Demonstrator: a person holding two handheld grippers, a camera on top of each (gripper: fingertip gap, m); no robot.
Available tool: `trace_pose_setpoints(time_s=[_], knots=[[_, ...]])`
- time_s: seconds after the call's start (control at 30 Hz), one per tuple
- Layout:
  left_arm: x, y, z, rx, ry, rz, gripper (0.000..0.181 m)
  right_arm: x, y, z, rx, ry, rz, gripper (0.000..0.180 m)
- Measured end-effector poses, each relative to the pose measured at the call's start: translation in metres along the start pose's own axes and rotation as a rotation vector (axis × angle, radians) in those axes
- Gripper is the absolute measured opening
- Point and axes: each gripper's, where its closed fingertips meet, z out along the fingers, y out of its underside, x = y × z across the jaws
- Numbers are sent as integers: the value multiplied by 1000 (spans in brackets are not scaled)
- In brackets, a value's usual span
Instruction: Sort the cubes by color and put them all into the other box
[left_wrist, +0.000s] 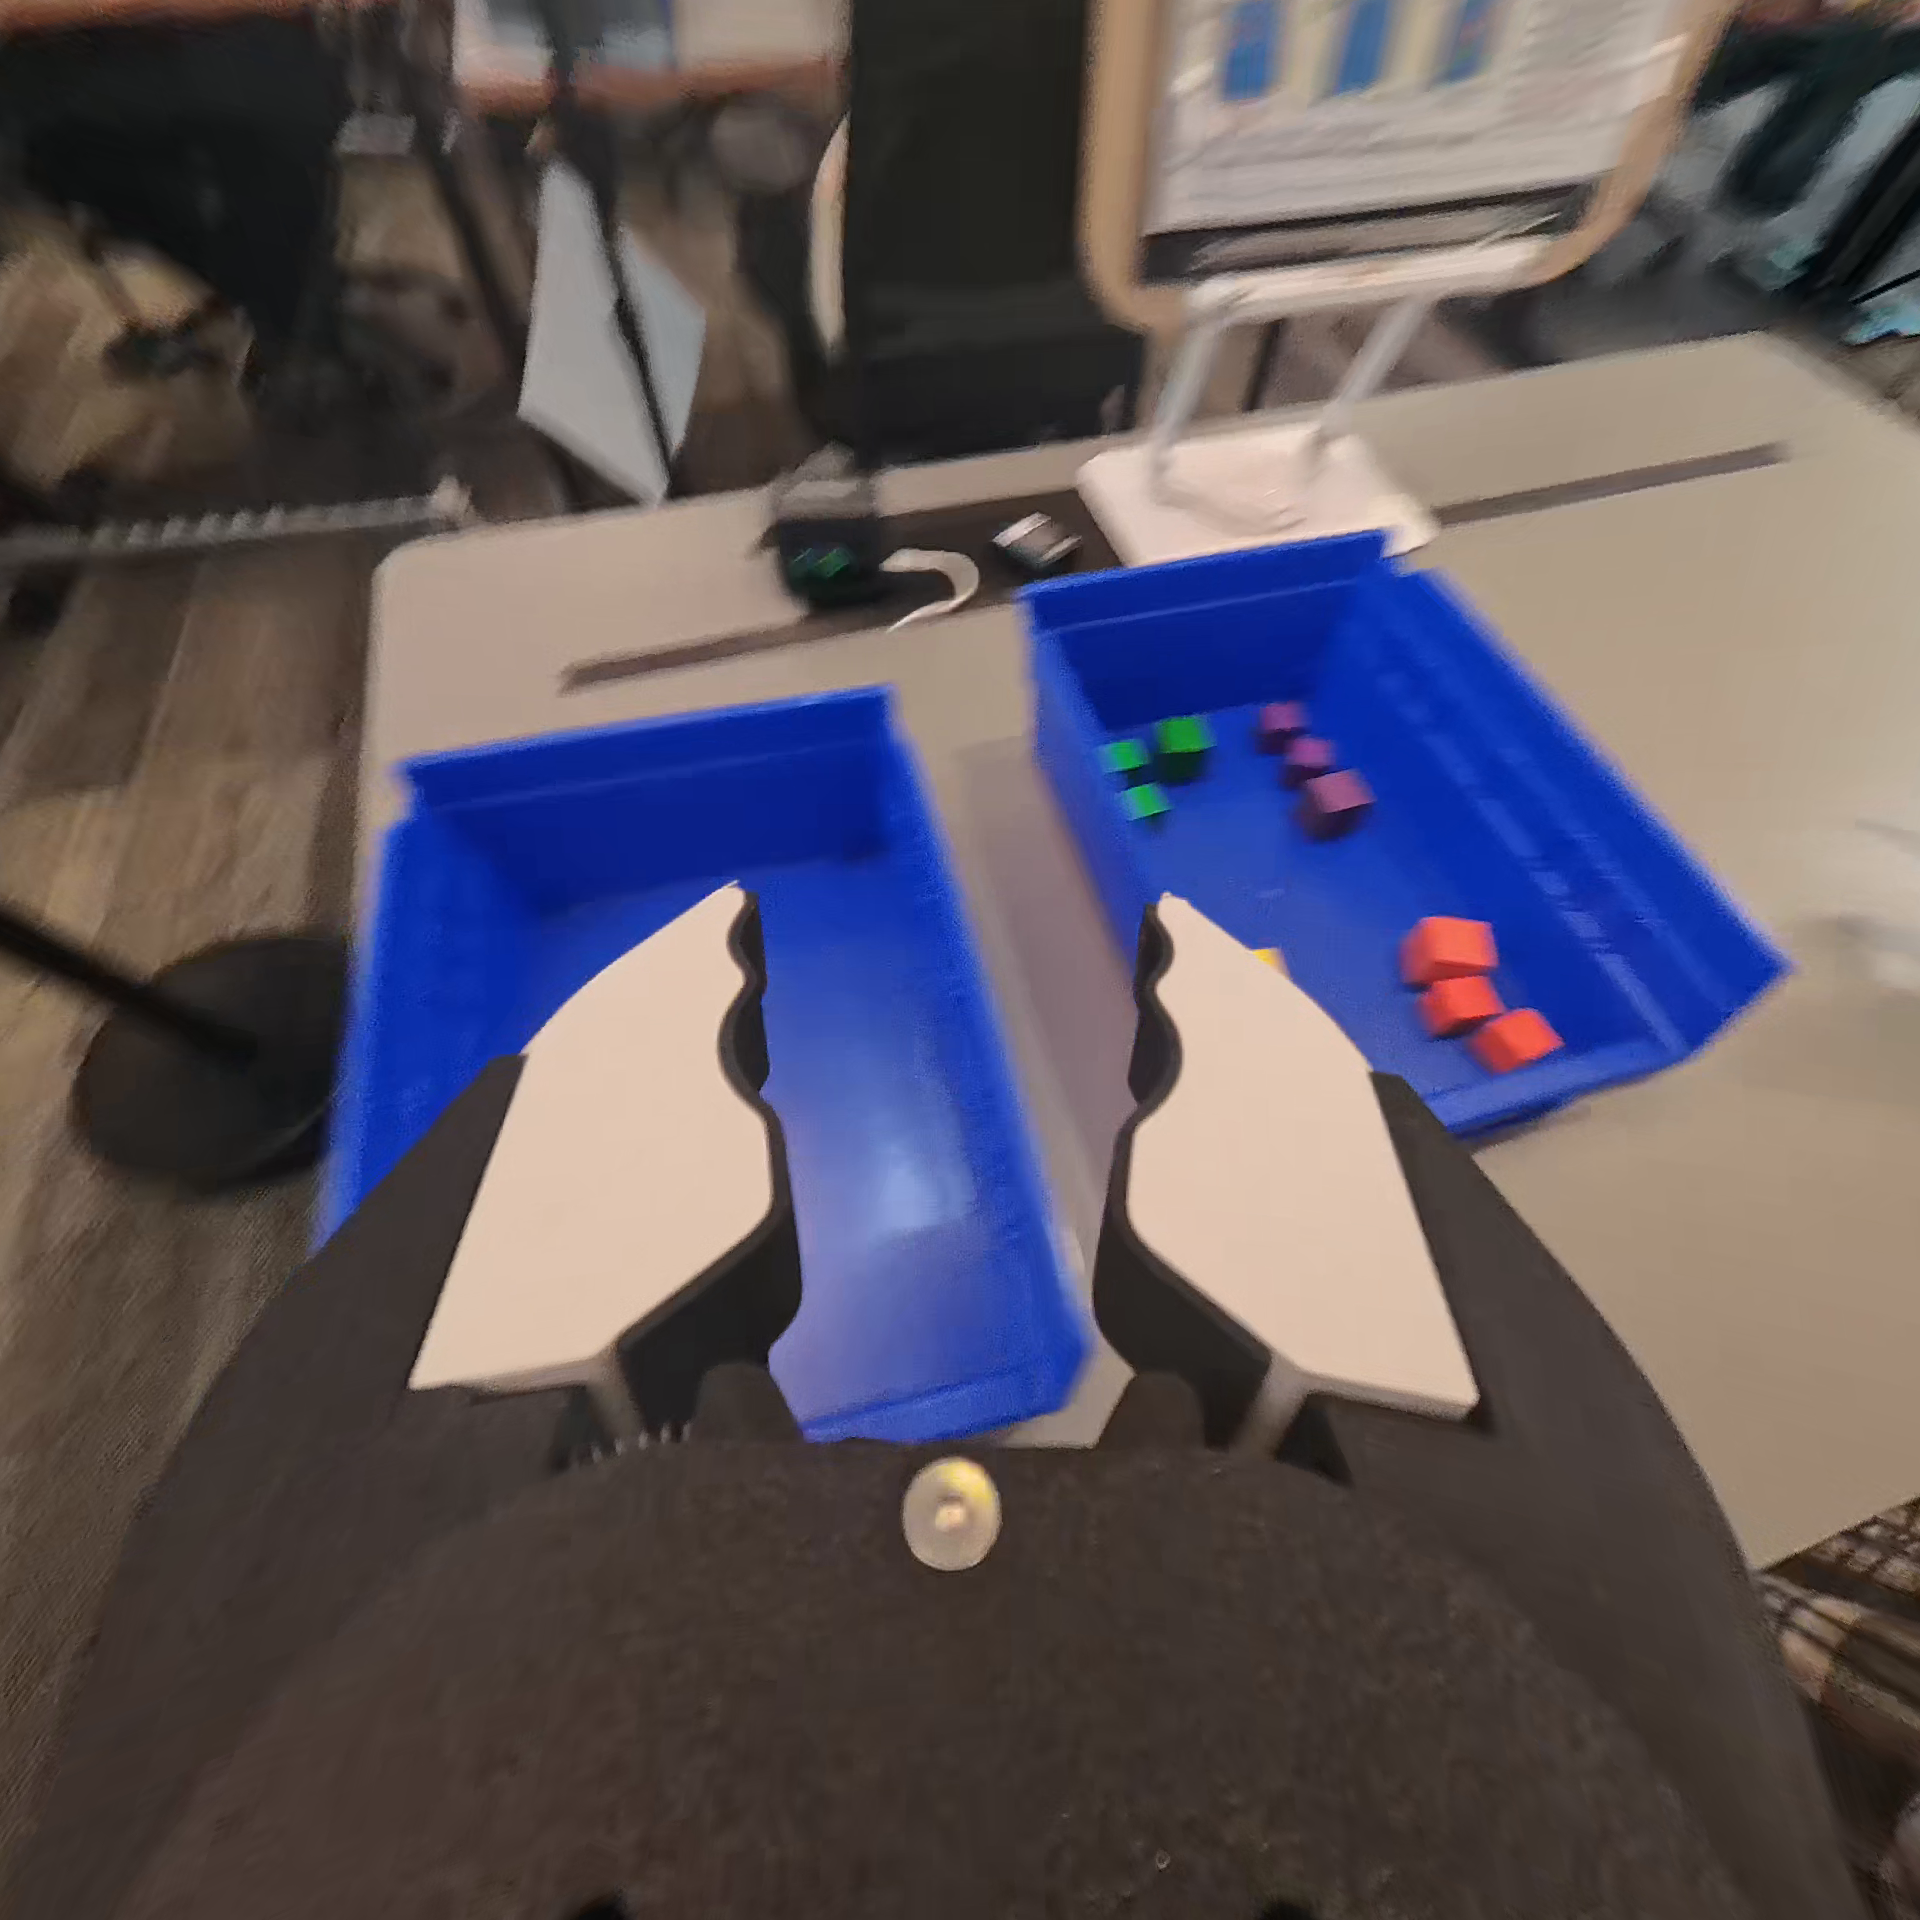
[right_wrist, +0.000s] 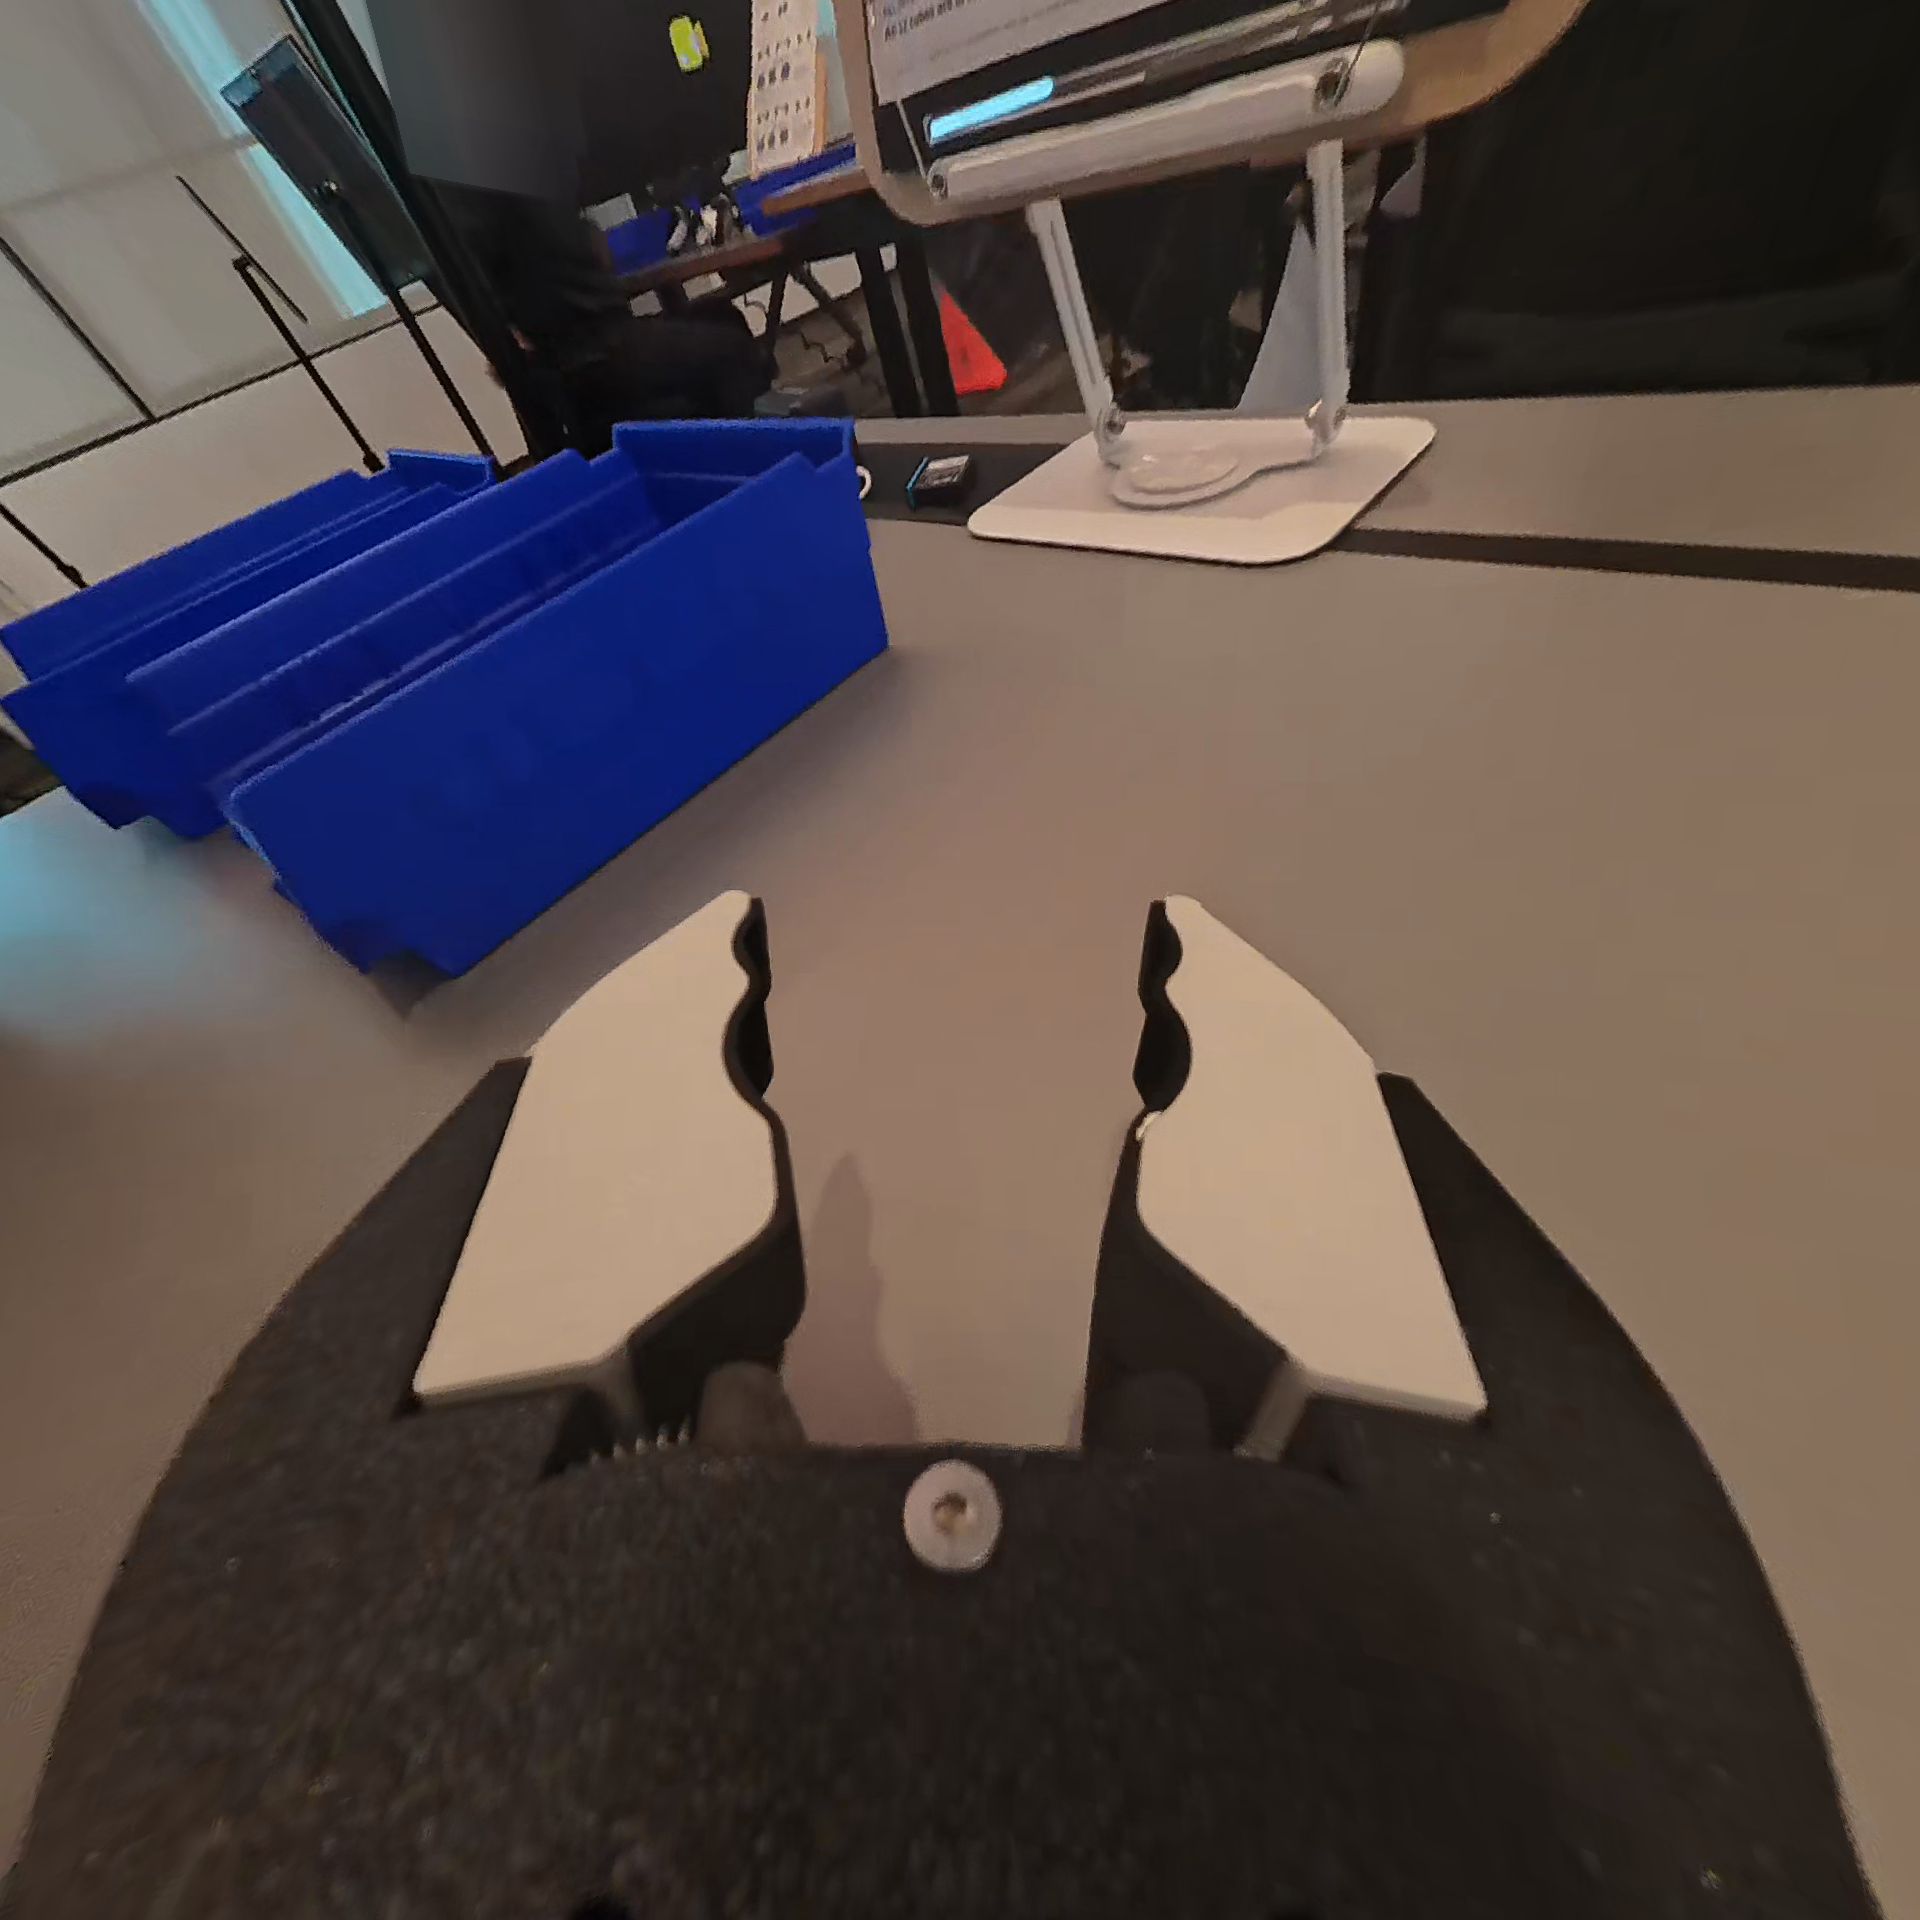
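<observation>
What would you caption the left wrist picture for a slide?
Open left claw above an empty blue box; beside it, a second blue box holds green, purple and red cubes grouped by color.

Grey table (left_wrist: 1558, 1299) with a dark strip running across its far part. Two blue boxes sit side by side on it: left box (left_wrist: 436, 987) at 9 o'clock, right box (left_wrist: 1621, 831) at 2 o'clock. Further back, at 12 o'clock: white stand base (left_wrist: 1247, 499), small black device (left_wrist: 1034, 540), dark item (left_wrist: 821, 561).
</observation>
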Motion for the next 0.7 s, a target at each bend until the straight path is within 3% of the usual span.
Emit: trace_pose_setpoints(time_s=[0.33, 0.7], knots=[[-124, 25, 5, -259, -226, -73, 80, -6, 5, 0, 46, -53, -15, 60], [-154, 52, 17, -335, -252, -154, 87, -9, 1, -1, 70, -77, -17, 58]])
